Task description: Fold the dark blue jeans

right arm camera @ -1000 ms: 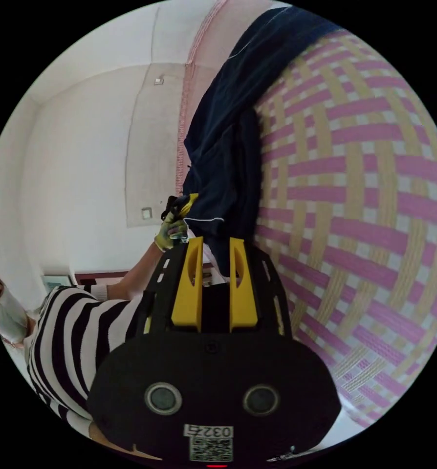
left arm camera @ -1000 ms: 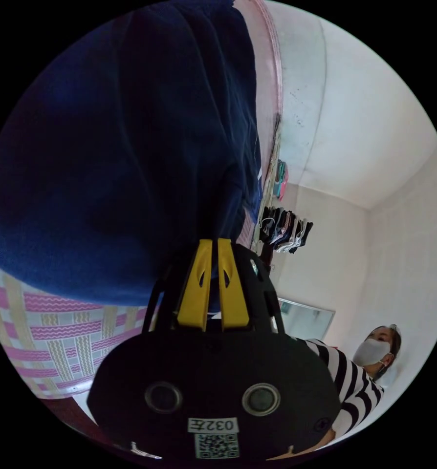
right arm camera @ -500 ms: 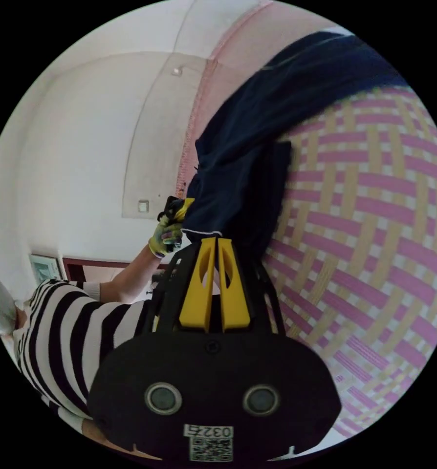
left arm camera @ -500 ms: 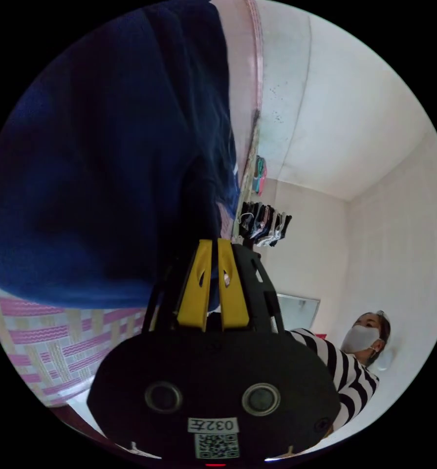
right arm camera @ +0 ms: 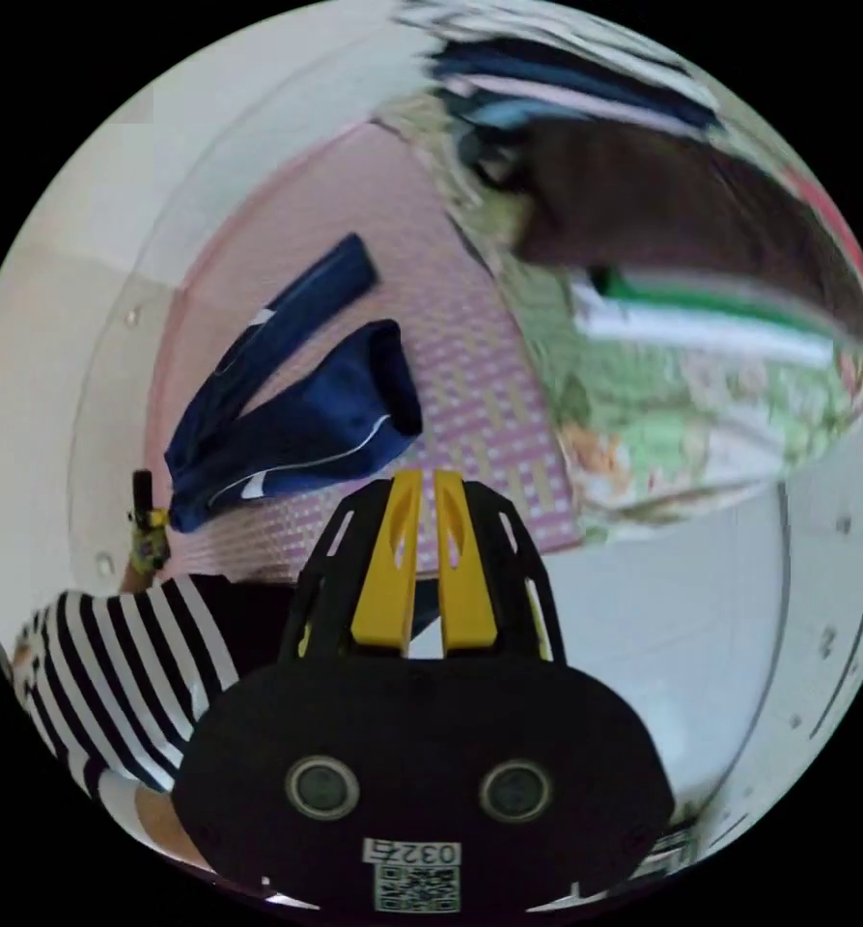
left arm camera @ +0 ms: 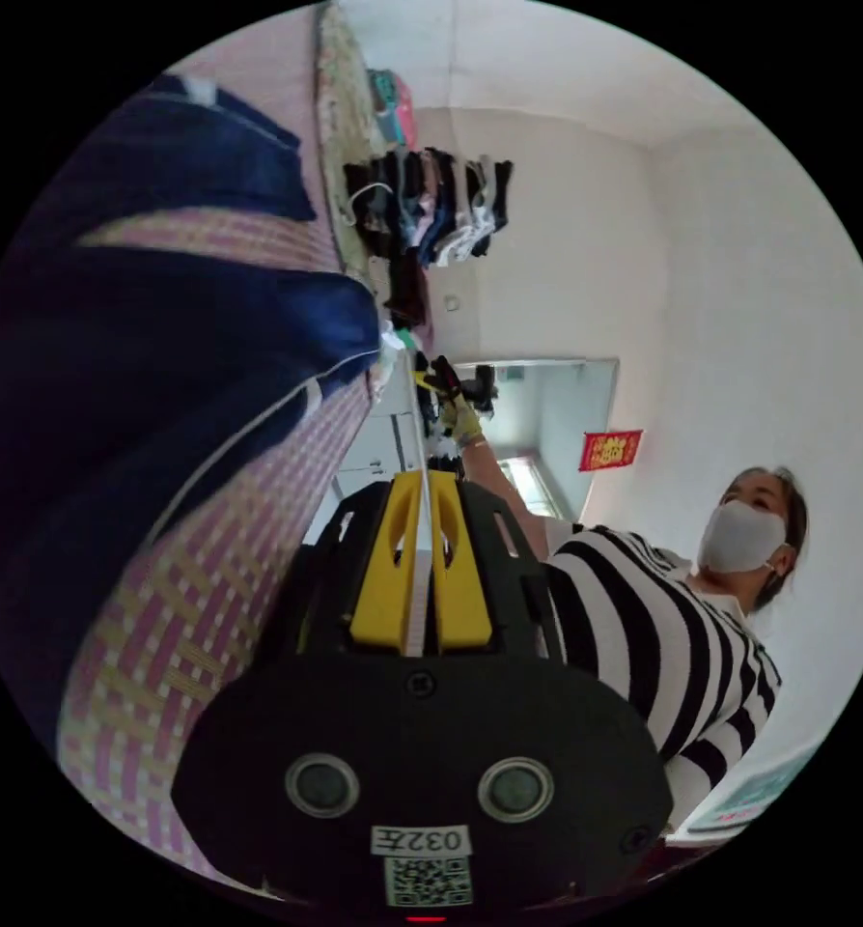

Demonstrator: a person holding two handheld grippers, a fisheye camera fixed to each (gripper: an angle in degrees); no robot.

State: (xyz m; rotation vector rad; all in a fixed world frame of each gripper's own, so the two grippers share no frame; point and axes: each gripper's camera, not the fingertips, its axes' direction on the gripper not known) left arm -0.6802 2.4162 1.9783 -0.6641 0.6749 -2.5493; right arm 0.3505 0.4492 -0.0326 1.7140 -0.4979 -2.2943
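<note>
Jeans (right arm camera: 296,425) lie folded over on the woven mat (right arm camera: 480,386), at 11 o'clock from the right gripper (right arm camera: 427,483); both it and left gripper (left arm camera: 419,483) narrow, empty; probably one more fold left

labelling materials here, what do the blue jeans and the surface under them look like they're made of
Dark blue jeans: soft, matte cloth that creases and lies limp, with thin white lines along an edge; whether it is denim can't be told. Mat: seemingly woven straw or plastic strips, judging by its flat pink and tan criss-cross bands.
</note>
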